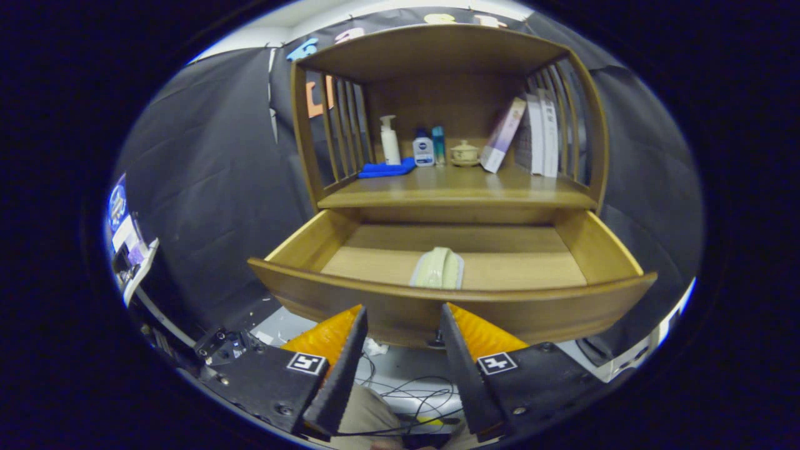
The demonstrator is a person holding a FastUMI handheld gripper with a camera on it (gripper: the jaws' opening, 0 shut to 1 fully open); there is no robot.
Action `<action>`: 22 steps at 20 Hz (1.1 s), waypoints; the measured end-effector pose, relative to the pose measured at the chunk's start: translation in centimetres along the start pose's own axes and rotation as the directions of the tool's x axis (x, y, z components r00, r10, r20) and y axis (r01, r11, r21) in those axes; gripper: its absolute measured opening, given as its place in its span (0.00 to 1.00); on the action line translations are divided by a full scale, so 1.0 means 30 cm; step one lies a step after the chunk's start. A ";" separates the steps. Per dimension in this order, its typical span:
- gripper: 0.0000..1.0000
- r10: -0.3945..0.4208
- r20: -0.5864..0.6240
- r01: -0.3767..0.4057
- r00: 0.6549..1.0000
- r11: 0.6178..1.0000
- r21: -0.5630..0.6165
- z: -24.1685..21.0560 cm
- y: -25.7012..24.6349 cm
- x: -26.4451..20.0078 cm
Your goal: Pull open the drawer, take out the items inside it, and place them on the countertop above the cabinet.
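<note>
— Where are you, and what are your jaws doing?

— My gripper (pixel 403 325) sits just short of the drawer front (pixel 450 309), low against its curved front board. My two fingers stand apart with a clear gap between them, and nothing is held in that gap; behind it I see only the front board and a small knob (pixel 435 340) under its lower edge, at about 1 o'clock from my left fingertip.

— And the drawer?

— The drawer (pixel 300 240) is pulled open toward me, its wooden floor in plain sight. One item lies inside: a pale green scrubbing brush (pixel 439 267) with a handle on top and a greyish base, at 12 o'clock from my fingers, just behind the front board and near the middle.

— What's on the countertop above?

— On the countertop (pixel 456 190), toward the back: a folded blue cloth (pixel 386 169) at 11 o'clock, with a white pump bottle (pixel 389 140) standing at it. Next along are a small white bottle (pixel 423 150), a slim teal bottle (pixel 439 145) and a little lidded cup on a saucer (pixel 464 153). At 1 o'clock a box (pixel 504 134) leans against some upright white books (pixel 542 134).

— Below you?

— Loose cables (pixel 409 390) on the floor.
</note>
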State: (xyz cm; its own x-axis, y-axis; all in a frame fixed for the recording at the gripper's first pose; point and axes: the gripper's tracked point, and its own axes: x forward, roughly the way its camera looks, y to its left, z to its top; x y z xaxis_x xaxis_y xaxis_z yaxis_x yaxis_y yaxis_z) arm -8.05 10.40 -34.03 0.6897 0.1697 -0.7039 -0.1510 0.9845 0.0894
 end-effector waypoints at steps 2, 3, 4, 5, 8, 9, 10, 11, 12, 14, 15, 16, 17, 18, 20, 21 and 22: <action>0.76 0.007 -0.003 -0.007 1.000 1.000 -0.022 0.060 0.006 0.019; 0.77 0.013 -0.016 -0.013 1.000 1.000 -0.018 0.074 0.006 0.040; 0.77 0.014 -0.028 -0.014 1.000 1.000 -0.004 0.094 0.002 0.063; 0.77 0.012 -0.043 -0.012 0.999 1.000 0.009 0.112 -0.006 0.081; 0.77 -0.009 -0.094 0.012 0.996 0.999 0.036 0.156 -0.048 0.161; 0.76 -0.021 -0.119 0.025 0.993 0.999 0.038 0.158 -0.063 0.194; 0.76 -0.024 -0.143 0.030 0.989 0.999 0.036 0.161 -0.073 0.226; 0.76 -0.031 -0.176 0.038 0.984 0.999 0.038 0.157 -0.087 0.261; 0.77 -0.022 -0.210 0.032 0.977 0.999 0.041 0.149 -0.092 0.293; 0.77 0.007 -0.280 0.016 0.960 0.997 0.079 0.127 -0.096 0.353; 0.76 0.019 -0.311 0.012 0.950 0.995 0.098 0.118 -0.105 0.384; 0.75 0.023 -0.338 0.017 0.941 0.994 0.113 0.113 -0.118 0.410; 0.74 0.018 -0.360 0.027 0.933 0.993 0.119 0.106 -0.130 0.435; 0.73 0.002 -0.384 0.046 0.923 0.992 0.116 0.098 -0.150 0.460; 0.71 -0.014 -0.426 0.067 0.904 0.992 0.110 0.076 -0.177 0.490; 0.71 -0.013 -0.440 0.068 0.898 0.992 0.109 0.070 -0.176 0.504; 0.70 -0.012 -0.454 0.066 0.891 0.992 0.105 0.062 -0.174 0.514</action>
State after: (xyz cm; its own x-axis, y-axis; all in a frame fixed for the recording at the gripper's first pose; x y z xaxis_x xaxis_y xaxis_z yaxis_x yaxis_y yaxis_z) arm 4.68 7.97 -44.04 0.2946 0.1196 -0.9481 -0.0297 0.9928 0.1160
